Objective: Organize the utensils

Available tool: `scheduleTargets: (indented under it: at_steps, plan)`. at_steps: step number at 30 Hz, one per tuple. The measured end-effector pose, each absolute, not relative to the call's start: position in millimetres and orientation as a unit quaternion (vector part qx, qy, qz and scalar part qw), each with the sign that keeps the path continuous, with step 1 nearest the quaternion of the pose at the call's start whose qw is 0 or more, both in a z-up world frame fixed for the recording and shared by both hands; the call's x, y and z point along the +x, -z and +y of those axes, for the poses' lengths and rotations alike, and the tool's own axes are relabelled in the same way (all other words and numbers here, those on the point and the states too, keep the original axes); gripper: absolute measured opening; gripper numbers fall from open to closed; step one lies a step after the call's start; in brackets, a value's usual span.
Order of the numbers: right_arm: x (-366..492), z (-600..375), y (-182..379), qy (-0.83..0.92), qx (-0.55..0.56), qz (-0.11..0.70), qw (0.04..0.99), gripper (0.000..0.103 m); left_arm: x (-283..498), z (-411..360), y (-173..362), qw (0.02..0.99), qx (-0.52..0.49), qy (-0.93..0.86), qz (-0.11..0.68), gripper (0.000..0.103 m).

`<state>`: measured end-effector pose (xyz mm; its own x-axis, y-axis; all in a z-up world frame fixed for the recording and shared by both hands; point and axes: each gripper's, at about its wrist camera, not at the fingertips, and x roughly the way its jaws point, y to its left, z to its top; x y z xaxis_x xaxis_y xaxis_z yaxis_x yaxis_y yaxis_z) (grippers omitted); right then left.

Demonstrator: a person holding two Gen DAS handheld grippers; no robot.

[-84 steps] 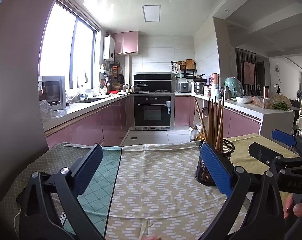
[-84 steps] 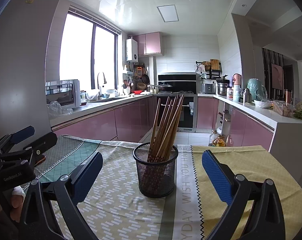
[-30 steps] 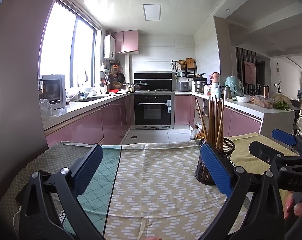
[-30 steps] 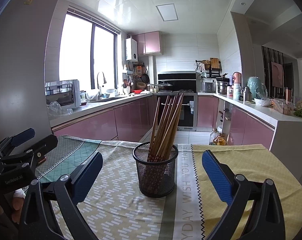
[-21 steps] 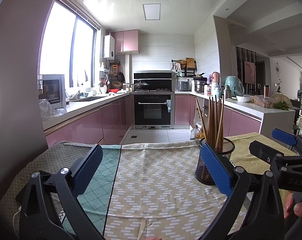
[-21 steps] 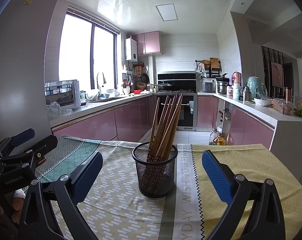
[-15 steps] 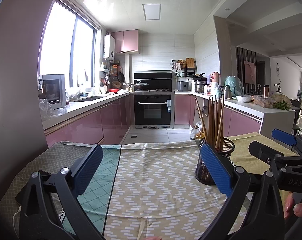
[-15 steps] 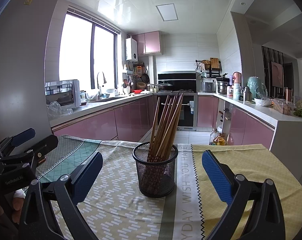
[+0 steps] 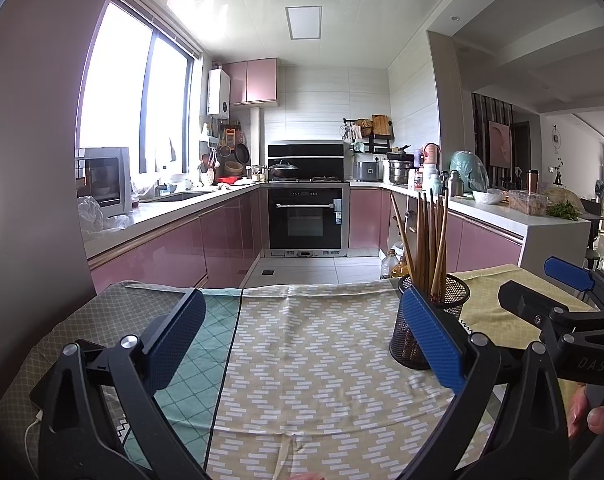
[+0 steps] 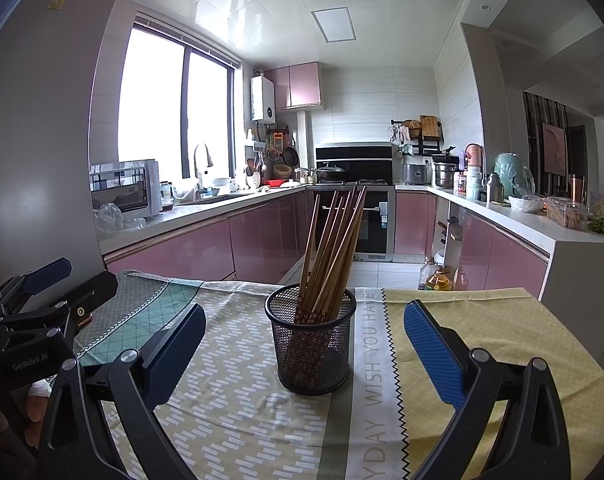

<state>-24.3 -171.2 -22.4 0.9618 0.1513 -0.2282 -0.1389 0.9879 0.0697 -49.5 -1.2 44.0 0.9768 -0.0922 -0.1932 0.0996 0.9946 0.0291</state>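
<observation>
A black wire-mesh cup (image 10: 313, 344) stands on the cloth-covered table, holding several wooden chopsticks (image 10: 333, 248) that lean to the right. In the right wrist view it sits straight ahead, between the blue pads of my right gripper (image 10: 302, 344), which is open with nothing in it. In the left wrist view the same cup (image 9: 429, 320) shows at the right, partly behind the right pad. My left gripper (image 9: 302, 336) is open over bare cloth, left of the cup. Each gripper shows in the other's view, held by a hand.
Patterned cloths cover the table (image 10: 481, 320): green at the left, beige zigzag in the middle, yellow at the right. Beyond the far edge lies a kitchen with pink cabinets (image 9: 174, 252), an oven (image 9: 305, 224) and oil bottles (image 10: 437, 276) on the floor.
</observation>
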Motion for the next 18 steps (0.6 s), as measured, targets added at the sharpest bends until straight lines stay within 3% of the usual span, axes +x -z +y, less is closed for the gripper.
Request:
scheduleTargets:
  at_steps: [18]
  plan:
    - [-23.3,-171.3,23.1,-0.073,0.027,0.119,0.990,0.096,-48.8,-1.6,-43.2,0.994,0.019,0.048,0.097,0.097]
